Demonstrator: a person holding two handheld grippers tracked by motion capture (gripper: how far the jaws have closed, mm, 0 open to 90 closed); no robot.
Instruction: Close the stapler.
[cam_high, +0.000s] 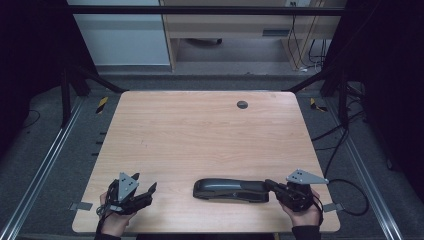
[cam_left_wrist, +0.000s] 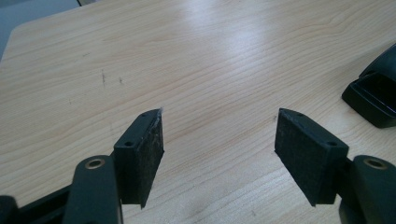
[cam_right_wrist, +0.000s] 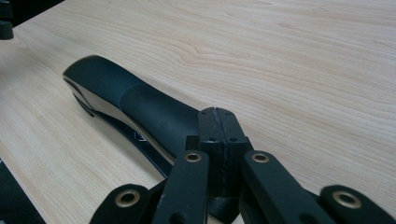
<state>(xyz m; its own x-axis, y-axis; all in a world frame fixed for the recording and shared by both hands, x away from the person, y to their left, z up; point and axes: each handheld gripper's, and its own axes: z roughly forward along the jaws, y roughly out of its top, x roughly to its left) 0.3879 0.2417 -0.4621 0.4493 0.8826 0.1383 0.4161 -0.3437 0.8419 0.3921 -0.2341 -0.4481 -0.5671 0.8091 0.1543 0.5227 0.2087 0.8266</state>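
A long black stapler (cam_high: 230, 190) lies flat near the table's front edge, its length running left to right. My right gripper (cam_high: 270, 184) is at its right end, jaws pressed together. In the right gripper view the shut tips (cam_right_wrist: 218, 116) sit over the stapler's (cam_right_wrist: 140, 102) near end, with nothing between the pads. I cannot tell whether they touch it. My left gripper (cam_high: 145, 181) rests at the front left, open, a short way left of the stapler. Bare wood shows between its pads (cam_left_wrist: 149, 140), and the stapler's tip (cam_left_wrist: 373, 93) is off to the right.
The wooden table (cam_high: 200, 130) has a small dark round grommet (cam_high: 242, 104) near its far edge. Metal rails run along both sides of the floor. Cables (cam_high: 345, 190) trail off the right edge, and a pale cabinet (cam_high: 120, 35) stands beyond the table.
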